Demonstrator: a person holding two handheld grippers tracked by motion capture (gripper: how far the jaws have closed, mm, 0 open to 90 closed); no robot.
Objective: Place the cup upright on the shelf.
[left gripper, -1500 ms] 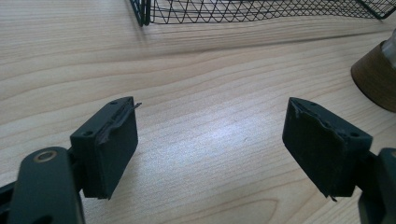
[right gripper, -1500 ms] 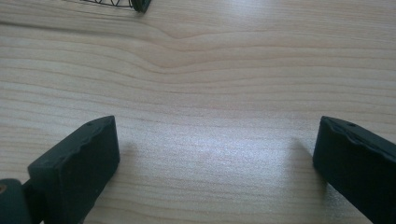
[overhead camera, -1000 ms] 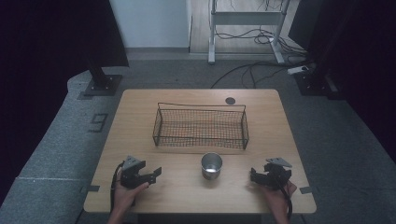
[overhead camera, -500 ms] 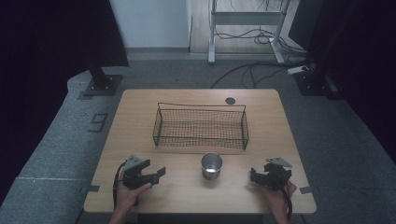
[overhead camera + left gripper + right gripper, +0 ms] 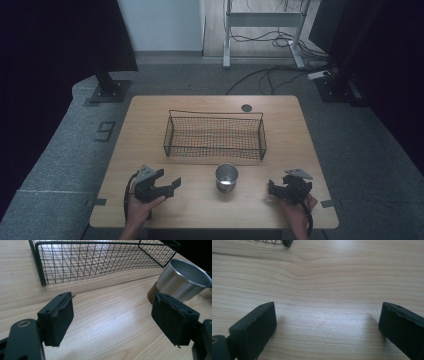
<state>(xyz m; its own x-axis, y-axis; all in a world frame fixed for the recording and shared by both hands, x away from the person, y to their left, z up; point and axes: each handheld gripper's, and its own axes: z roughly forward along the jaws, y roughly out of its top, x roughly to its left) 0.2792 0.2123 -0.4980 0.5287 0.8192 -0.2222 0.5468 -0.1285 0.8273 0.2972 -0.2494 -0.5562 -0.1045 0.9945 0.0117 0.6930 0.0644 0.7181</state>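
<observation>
Two grippers low over the near edge of the wooden surface (image 5: 150, 120), one per hand, both with jaws spread and nothing between them. Left gripper (image 5: 172, 184) sits just left of the metal cup (image 5: 226, 177), pointing toward it, clear of it. Right gripper (image 5: 271, 189) is at the right of the cup, also apart.

Cut off: in the left gripper view the cup (image 5: 182, 280) runs off the right edge and its base is partly behind the right jaw; the brown band at its foot is hard to identify. In the right gripper view one corner of the wire basket (image 5: 287, 242) pokes in at the top.

Cup: brushed steel, tapered, round, upright, standing just in front of the basket (image 5: 215, 135). Basket: black wire mesh, rectangular, shallow, mid-surface. Surface: pale wood grain, with a small dark round disc (image 5: 246, 107) near the far edge.

Forearms enter from the bottom, hands wrapped around the gripper bodies.
</observation>
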